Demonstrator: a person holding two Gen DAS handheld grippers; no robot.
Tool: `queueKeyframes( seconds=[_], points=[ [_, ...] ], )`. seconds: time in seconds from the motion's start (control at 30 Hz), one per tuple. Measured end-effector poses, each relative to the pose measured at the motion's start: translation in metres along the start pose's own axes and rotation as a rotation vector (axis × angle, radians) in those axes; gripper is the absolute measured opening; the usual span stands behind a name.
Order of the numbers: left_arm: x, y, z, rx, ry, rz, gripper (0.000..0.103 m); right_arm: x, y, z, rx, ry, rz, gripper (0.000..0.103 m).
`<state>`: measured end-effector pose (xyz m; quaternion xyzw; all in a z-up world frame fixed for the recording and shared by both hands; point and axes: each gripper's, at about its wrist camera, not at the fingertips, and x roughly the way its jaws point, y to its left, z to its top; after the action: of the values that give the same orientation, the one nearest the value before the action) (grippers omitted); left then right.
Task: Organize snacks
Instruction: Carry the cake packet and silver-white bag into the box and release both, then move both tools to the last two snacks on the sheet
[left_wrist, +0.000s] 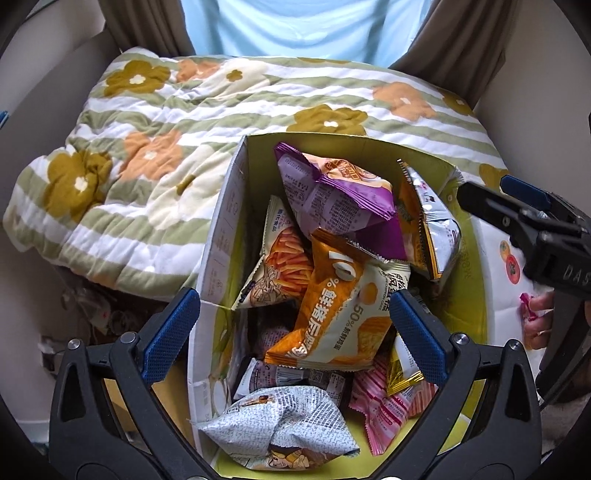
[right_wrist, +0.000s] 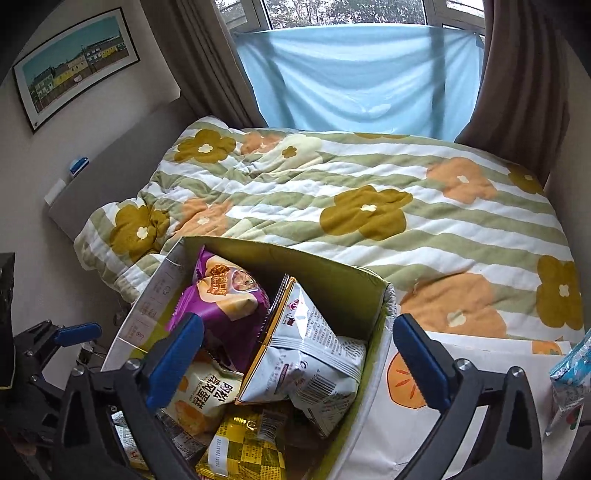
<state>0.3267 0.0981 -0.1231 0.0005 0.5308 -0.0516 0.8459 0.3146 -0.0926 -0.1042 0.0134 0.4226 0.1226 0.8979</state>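
An open cardboard box (left_wrist: 221, 221) with yellow-green inner walls stands at the bed's near edge, full of snack bags. On top lie a purple bag (left_wrist: 332, 195), an orange-and-white cake bag (left_wrist: 332, 306), a silver bag (left_wrist: 436, 221), a grey printed bag (left_wrist: 288, 435) and a pink striped pack (left_wrist: 384, 406). My left gripper (left_wrist: 295, 332) is open and empty above the box. My right gripper (right_wrist: 295, 362) is open and empty over the box's right side, above the silver bag (right_wrist: 306, 362) and purple bag (right_wrist: 225, 295). It also shows in the left wrist view (left_wrist: 517, 210).
The box (right_wrist: 332, 273) stands against a bed with a striped flower quilt (right_wrist: 369, 199). A white flap with an orange fruit print (right_wrist: 406, 384) spreads to the right, and a blue-and-white packet (right_wrist: 569, 373) lies beyond it. A blue sheet hangs at the window between brown curtains.
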Motion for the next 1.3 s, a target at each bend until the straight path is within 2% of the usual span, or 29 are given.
queueKeyframes(
  seconds=[0.3,0.47,0.57,0.73,0.83,1.0,1.2,1.3],
  points=[
    [-0.027,-0.007,-0.009,0.033,-0.048,0.007,0.102,-0.027,0.011,-0.011,-0.021,-0.015,-0.002,0.102],
    [-0.046,-0.011,-0.021,0.056,-0.08,-0.004,0.102,-0.057,0.016,-0.019,-0.001,-0.059,-0.015,0.102],
    [-0.056,-0.017,-0.026,0.068,-0.101,-0.03,0.102,-0.075,0.018,-0.026,0.007,-0.085,-0.035,0.102],
    [-0.064,-0.046,-0.027,0.122,-0.121,-0.134,0.102,-0.108,0.007,-0.043,0.043,-0.1,-0.102,0.102],
    [-0.064,-0.071,-0.029,0.158,-0.111,-0.172,0.102,-0.129,-0.01,-0.056,0.086,-0.106,-0.138,0.102],
    [-0.066,-0.123,-0.038,0.229,-0.11,-0.242,0.102,-0.166,-0.054,-0.07,0.097,-0.118,-0.25,0.102],
    [-0.046,-0.197,-0.039,0.241,-0.054,-0.302,0.102,-0.197,-0.126,-0.082,0.093,-0.104,-0.336,0.102],
    [-0.028,-0.245,-0.042,0.248,-0.002,-0.333,0.102,-0.202,-0.16,-0.086,0.064,-0.079,-0.344,0.102]
  ],
)
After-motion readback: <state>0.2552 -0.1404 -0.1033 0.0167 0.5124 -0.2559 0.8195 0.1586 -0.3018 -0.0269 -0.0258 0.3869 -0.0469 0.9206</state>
